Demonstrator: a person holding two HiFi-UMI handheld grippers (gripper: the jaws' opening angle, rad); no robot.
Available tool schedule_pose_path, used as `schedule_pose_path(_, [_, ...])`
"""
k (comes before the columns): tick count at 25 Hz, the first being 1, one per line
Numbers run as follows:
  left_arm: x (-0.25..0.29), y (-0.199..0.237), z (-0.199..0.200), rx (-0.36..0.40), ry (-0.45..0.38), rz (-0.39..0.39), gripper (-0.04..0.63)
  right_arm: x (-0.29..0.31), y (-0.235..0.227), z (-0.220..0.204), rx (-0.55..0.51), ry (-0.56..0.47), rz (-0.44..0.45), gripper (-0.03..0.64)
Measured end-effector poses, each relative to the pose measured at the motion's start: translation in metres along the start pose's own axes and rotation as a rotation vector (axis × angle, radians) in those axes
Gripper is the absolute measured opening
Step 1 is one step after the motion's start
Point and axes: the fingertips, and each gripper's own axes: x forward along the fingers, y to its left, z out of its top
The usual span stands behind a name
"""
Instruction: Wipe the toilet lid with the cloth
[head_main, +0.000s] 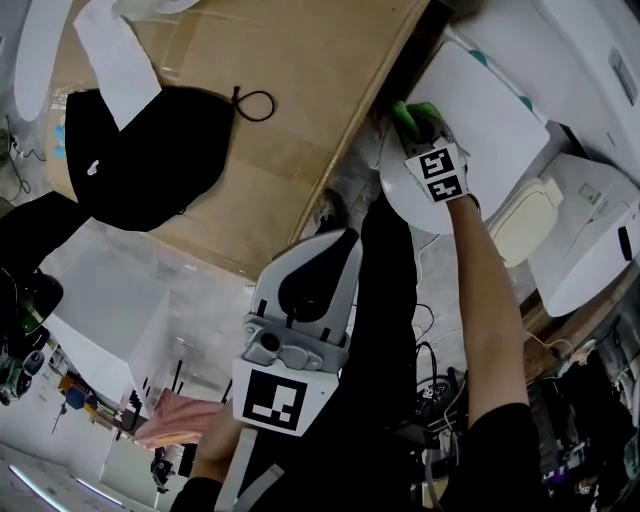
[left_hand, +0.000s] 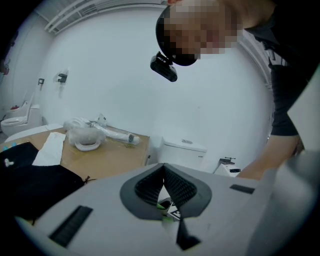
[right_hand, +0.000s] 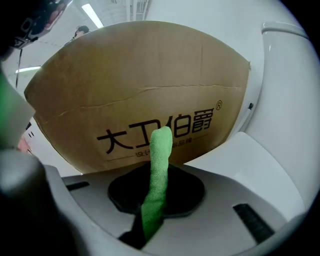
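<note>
— Up at the toilet lid (head_main: 485, 125), the head view shows our right gripper (head_main: 422, 135) with the green cloth (head_main: 412, 112) bunched at the lid's edge, just beside the cardboard box (head_main: 280, 110). From up here we cannot tell whether the cloth touches the lid.

— The right gripper view settles the grip, though. Its jaws are pressed together on the cloth (right_hand: 159, 160), and a strip stands up past the tips. The box's printed side fills most of that view, and the white lid (right_hand: 260, 165) slopes off to the right.

— And our left gripper (head_main: 338, 240)?

— We hold it low, well apart from the toilet. Its own view shows the jaws closed on each other with nothing between them.

— That view also gives us what the head view misses: a second toilet (left_hand: 182, 150) against the wall beyond the box, and plastic-wrapped parts (left_hand: 87, 134) on the box top.

— Our right forearm (head_main: 490, 300) hides the toilet's near part, and a black bag (head_main: 140, 160) lies over the box.
</note>
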Motion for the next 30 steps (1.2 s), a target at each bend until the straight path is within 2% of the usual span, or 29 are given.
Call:
schedule_pose_path(7, [-0.021, -0.002, -0.017, 0.019, 0.015, -0.065, 0.008, -0.004, 0.041, -0.011, -0.055, 0.003, 0.047, 0.054])
schedule_pose_path(16, [-0.031, -0.013, -0.029, 0.009, 0.013, -0.079, 0.008, -0.018, 0.094, -0.036, -0.145, 0.024, 0.135, 0.054])
schedule_pose_path(19, [-0.032, -0.02, -0.032, -0.003, 0.012, -0.078, 0.008, -0.026, 0.113, -0.047, -0.2, 0.026, 0.182, 0.054])
schedule_pose_path(25, [-0.038, -0.051, -0.042, 0.029, 0.006, -0.083, 0.008, -0.04, 0.151, -0.074, -0.346, 0.041, 0.277, 0.054])
schedule_pose_path(30, [-0.05, -0.077, -0.055, 0.023, 0.016, -0.087, 0.008, -0.052, 0.17, -0.099, -0.425, 0.066, 0.307, 0.054])
